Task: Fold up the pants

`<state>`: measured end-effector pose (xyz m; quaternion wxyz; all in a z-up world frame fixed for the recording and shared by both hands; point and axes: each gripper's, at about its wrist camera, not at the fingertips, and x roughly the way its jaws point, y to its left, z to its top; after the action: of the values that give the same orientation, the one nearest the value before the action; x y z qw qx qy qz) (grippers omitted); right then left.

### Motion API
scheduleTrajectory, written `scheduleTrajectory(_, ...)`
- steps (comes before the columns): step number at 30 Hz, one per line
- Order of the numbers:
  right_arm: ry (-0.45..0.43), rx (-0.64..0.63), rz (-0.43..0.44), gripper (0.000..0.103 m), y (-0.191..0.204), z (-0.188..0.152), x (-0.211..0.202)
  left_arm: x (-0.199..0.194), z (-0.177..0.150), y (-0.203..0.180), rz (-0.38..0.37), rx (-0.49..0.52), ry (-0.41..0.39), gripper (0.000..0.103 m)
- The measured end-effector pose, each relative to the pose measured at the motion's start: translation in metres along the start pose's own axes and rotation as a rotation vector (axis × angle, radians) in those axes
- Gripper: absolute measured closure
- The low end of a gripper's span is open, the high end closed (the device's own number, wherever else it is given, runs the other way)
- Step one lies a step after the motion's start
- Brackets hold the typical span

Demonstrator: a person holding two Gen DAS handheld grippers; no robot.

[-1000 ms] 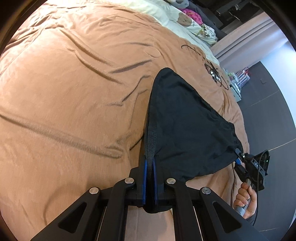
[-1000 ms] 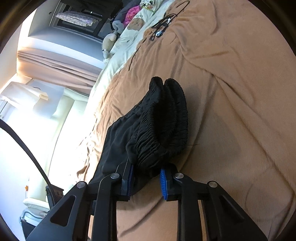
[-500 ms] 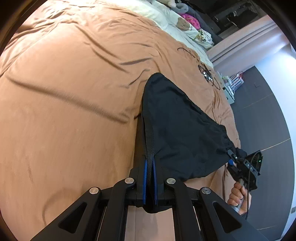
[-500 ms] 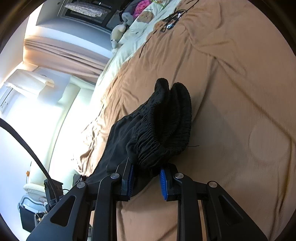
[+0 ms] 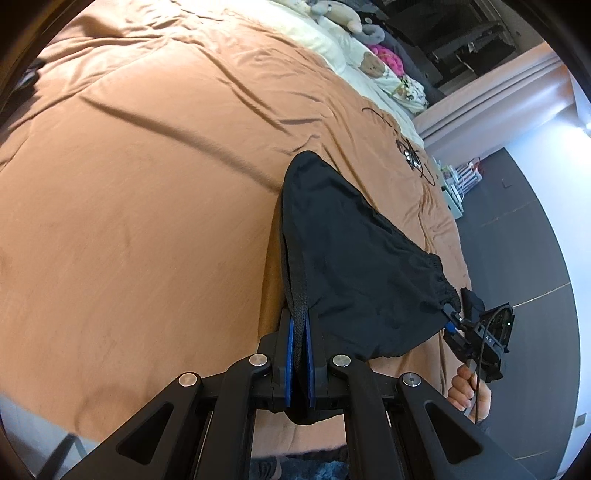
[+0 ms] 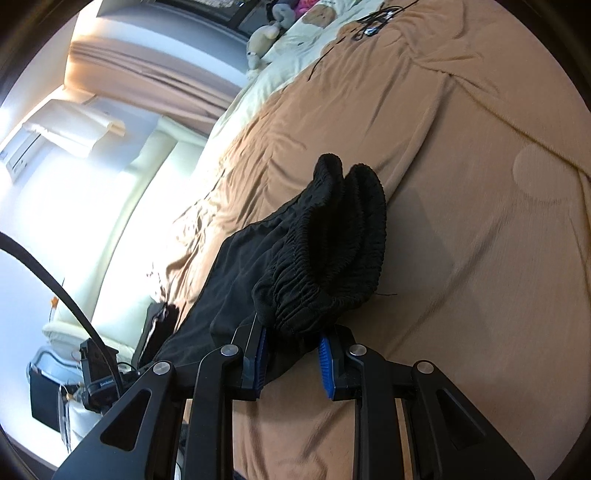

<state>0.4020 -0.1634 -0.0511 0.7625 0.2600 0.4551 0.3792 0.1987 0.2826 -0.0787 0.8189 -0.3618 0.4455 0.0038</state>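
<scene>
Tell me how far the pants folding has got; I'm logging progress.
Done: the black fabric pants look doubled over, waistband layers together. In hand: left gripper pinches one edge, right gripper clamps the gathered elastic waistband, holding them over the tan bedspread. Left: lay flat and finish folding.

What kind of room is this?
Most likely a bedroom: a big bed with a brown blanket, stuffed toys by the bear-print pillow, and curtains at the window.
</scene>
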Motion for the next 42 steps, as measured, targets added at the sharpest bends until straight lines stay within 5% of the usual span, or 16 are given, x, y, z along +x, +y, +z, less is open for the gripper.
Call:
scheduleTrajectory(14,0.0,-0.057,-0.031,0.083,0.004,0.004,-0.005,-0.015,-0.047,0.016,-0.019,-0.036,-0.012,0.097)
scheduleTrajectory(21,0.003,-0.039,-0.15,0.082,-0.001,0.01,0.004,0.002,-0.055,0.017,-0.042,-0.038,0.008,0.097)
scheduleTrajectory(26,0.021,0.0,-0.242,0.069,-0.002,0.006,0.012,0.017,-0.061,0.03,-0.055,-0.053,0.039,0.097)
scheduleTrajectory(28,-0.011,-0.019,-0.278,0.057,0.004,0.006,0.007,0.018,-0.063,0.035,-0.073,-0.062,0.035,0.095)
scheduleTrajectory(30,-0.057,-0.055,-0.313,0.054,0.015,0.007,0.001,0.019,-0.064,0.04,-0.104,-0.074,0.021,0.091)
scheduleTrajectory(37,-0.116,-0.186,-0.364,0.054,0.066,-0.011,0.003,0.017,-0.062,0.056,-0.166,-0.112,-0.031,0.051)
scheduleTrajectory(42,-0.092,-0.316,-0.341,0.054,0.114,-0.024,0.032,0.023,-0.06,0.063,-0.184,-0.127,-0.026,0.049)
